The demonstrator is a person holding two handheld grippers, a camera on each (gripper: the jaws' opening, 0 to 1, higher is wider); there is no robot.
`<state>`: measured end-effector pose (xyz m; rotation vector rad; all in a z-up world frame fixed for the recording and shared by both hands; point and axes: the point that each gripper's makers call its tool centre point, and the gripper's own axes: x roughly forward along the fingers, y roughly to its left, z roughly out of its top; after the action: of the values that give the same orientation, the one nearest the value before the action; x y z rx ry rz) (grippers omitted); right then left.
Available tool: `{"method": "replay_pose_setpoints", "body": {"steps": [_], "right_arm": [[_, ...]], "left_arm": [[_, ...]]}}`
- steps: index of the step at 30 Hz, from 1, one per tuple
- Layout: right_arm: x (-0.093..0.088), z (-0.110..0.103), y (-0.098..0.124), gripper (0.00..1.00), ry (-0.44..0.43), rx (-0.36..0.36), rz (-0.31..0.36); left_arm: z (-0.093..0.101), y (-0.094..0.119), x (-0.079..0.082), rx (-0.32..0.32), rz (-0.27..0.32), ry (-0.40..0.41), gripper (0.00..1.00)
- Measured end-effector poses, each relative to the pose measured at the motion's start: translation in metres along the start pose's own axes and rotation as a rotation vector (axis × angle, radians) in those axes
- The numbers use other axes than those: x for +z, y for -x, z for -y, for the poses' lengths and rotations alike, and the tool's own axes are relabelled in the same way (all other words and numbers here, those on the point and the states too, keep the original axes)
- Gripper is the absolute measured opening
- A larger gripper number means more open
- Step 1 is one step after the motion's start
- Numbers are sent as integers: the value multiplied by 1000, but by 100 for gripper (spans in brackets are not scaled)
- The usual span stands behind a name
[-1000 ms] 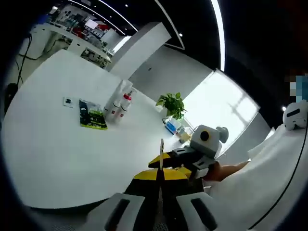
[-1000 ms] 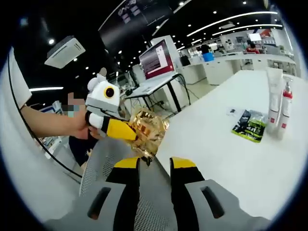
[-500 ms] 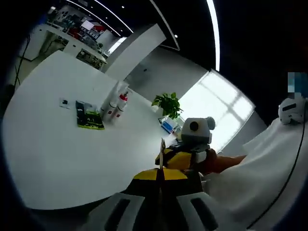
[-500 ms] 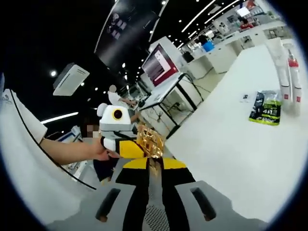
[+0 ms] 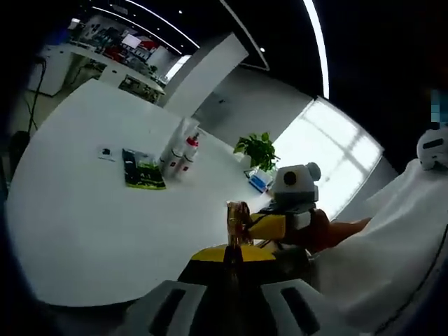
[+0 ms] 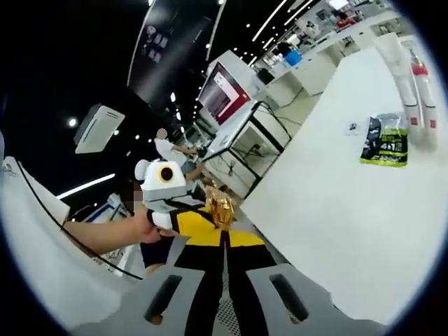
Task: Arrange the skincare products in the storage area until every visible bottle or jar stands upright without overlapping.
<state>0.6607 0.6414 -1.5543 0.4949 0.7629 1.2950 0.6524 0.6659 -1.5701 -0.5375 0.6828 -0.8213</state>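
A crumpled gold foil packet (image 5: pixel 234 218) is held in the air off the table's near edge, and both grippers meet on it. My left gripper (image 5: pixel 229 250) is shut on its lower edge. My right gripper (image 5: pixel 253 225) comes in from the right. In the right gripper view my right gripper (image 6: pixel 224 236) is shut on the gold foil packet (image 6: pixel 220 205), with my left gripper (image 6: pixel 203 218) on its left side, held by a hand. Far across the white table (image 5: pixel 84 217) stand a white tube (image 5: pixel 178 137) and red-capped bottles (image 5: pixel 187 151), upright and close together.
A green sachet (image 5: pixel 145 171) and a small card (image 5: pixel 106 151) lie flat beside the bottles. The green sachet (image 6: pixel 384 140) and the bottles (image 6: pixel 422 91) sit at the right edge of the right gripper view. A potted plant (image 5: pixel 257 149) and a blue box (image 5: pixel 257 182) stand further back.
My right gripper has gone from open to shut on the gold packet. The packet now looks narrower and more crumpled between the two grippers. Both views have shifted with the hands.
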Motion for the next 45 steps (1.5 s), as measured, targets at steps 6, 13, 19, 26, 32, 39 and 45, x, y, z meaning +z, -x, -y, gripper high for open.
{"method": "replay_pose_setpoints", "body": {"steps": [6,13,19,26,32,39,45], "right_arm": [[5,13,8,0,10,-22,-14],[17,40,32,0,-29,-94,2],[26,57,38,0,-59,-147,-1],[28,77,26,0,-84,-192,-25],[45,96,8,0,-101,-214,-19],[75,118,-15,0,-189,-226,46],[94,135,-32,0,-244,-244,63]], "left_arm": [[-17,-1,11,122,56,-21,23],[-55,3,25,498,-56,-463,40],[-104,-11,-17,637,-244,-578,39],[-118,-2,-13,704,-228,-568,20],[-124,0,-20,724,-281,-588,20],[-127,4,-19,744,-272,-571,20],[-126,3,-23,728,-285,-546,20]]}}
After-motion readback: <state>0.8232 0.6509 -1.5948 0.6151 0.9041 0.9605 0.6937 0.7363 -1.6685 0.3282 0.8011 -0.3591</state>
